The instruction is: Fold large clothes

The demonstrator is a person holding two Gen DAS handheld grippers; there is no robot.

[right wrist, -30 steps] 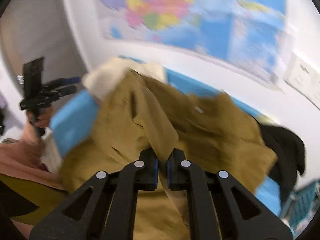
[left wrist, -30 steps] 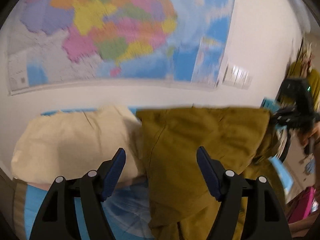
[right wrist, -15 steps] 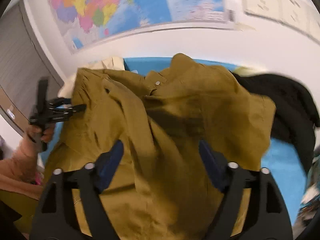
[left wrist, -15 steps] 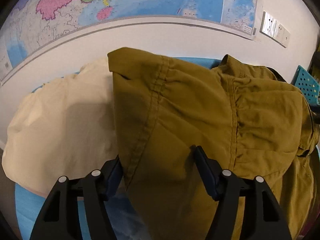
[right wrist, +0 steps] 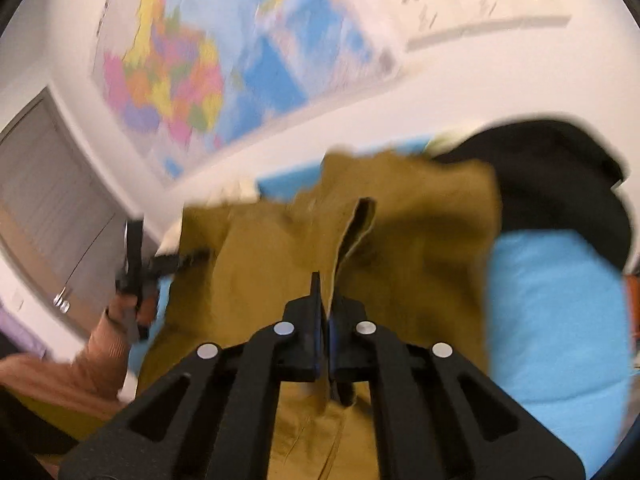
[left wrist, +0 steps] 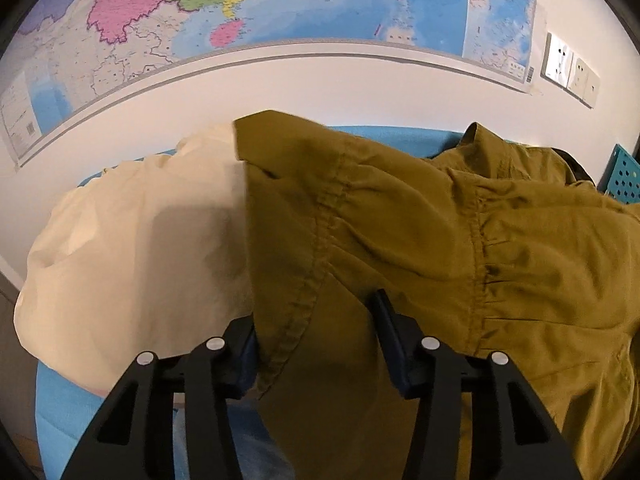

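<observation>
An olive-brown shirt (left wrist: 420, 240) lies spread over a blue surface (left wrist: 60, 408), partly over a cream garment (left wrist: 132, 248). My left gripper (left wrist: 316, 328) is open, its jaws wide apart with a seamed fold of the shirt lying between them. In the right wrist view, which is motion-blurred, my right gripper (right wrist: 326, 304) is shut on an edge of the olive shirt (right wrist: 400, 240), which stands up between its fingers. The left gripper (right wrist: 160, 264) shows there at the shirt's far left edge.
A wall map (left wrist: 280, 12) and sockets (left wrist: 568, 68) are on the white wall behind. A black garment (right wrist: 552, 184) lies at the shirt's right side. A teal perforated crate (left wrist: 624, 176) stands at far right. A grey door (right wrist: 48, 200) is on the left.
My right gripper was open half a second ago and has closed on an edge of the shirt. My left gripper has moved a little closer over the shirt, still open.
</observation>
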